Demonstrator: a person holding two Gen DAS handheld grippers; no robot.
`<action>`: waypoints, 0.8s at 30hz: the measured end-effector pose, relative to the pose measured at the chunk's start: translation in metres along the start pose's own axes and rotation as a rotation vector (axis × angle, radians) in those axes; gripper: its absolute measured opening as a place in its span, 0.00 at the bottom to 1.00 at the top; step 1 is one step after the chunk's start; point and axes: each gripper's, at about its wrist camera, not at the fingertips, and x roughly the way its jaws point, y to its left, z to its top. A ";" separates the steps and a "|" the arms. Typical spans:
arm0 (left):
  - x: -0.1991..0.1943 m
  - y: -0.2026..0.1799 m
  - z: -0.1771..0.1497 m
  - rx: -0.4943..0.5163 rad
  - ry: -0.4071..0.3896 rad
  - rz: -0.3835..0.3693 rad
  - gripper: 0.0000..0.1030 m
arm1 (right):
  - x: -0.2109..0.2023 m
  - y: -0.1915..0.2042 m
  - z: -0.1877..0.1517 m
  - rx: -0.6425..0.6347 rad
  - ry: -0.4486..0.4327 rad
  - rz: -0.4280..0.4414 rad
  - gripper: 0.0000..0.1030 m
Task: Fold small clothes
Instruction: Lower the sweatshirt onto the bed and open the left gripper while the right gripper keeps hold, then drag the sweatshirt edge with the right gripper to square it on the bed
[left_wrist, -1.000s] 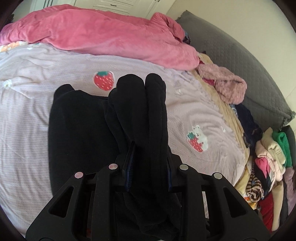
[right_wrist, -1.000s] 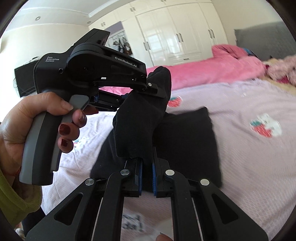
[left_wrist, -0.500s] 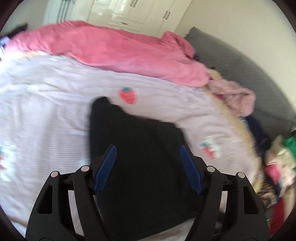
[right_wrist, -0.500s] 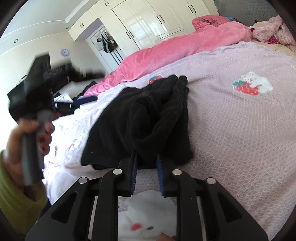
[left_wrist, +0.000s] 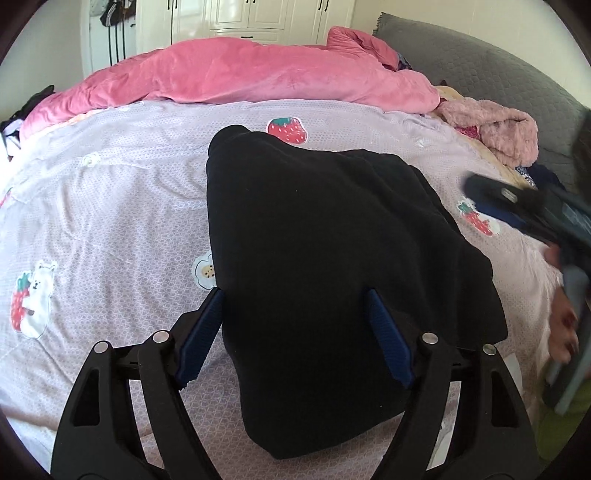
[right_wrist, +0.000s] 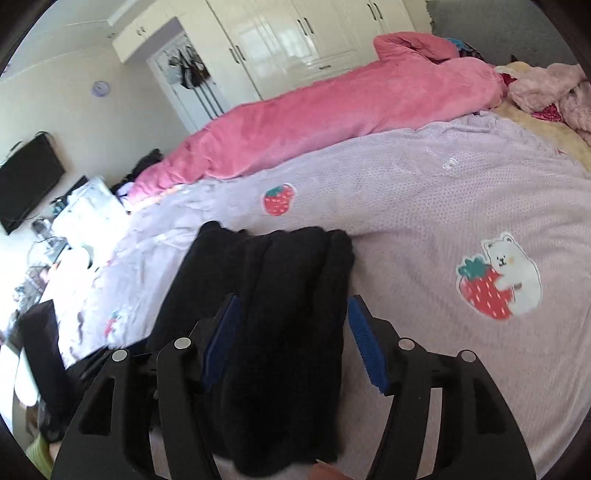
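Note:
A black garment (left_wrist: 325, 258) lies folded on the lilac bedspread (left_wrist: 110, 206). My left gripper (left_wrist: 293, 334) hovers over its near end, jaws wide and still opening, the blue pads clear of the cloth. In the right wrist view the same black garment (right_wrist: 288, 325) shows several rolled folds at its far edge. My right gripper (right_wrist: 293, 339) straddles it, jaws opening, pads not pressing on the fabric. The right gripper's body, blurred, and the hand holding it appear at the right edge of the left wrist view.
A pink duvet (left_wrist: 236, 77) is heaped along the far side of the bed. A fuzzy pink garment (left_wrist: 495, 129) lies by the grey headboard (left_wrist: 480, 70). White wardrobes (right_wrist: 295, 44) and a wall television (right_wrist: 26, 181) stand beyond the bed.
Both grippers let go of the black garment and opened. The lifted fold has dropped flat onto the rest of the garment. The left gripper moved down, the right one swung aside.

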 end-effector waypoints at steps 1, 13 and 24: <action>0.001 0.000 -0.001 -0.003 0.000 -0.003 0.68 | 0.011 0.001 0.006 0.002 0.024 -0.002 0.58; -0.002 0.001 -0.002 -0.018 0.001 -0.027 0.69 | 0.067 0.011 0.018 -0.074 0.117 -0.089 0.33; -0.006 -0.001 -0.002 -0.031 -0.007 -0.048 0.70 | 0.045 0.032 0.035 -0.270 -0.020 -0.151 0.12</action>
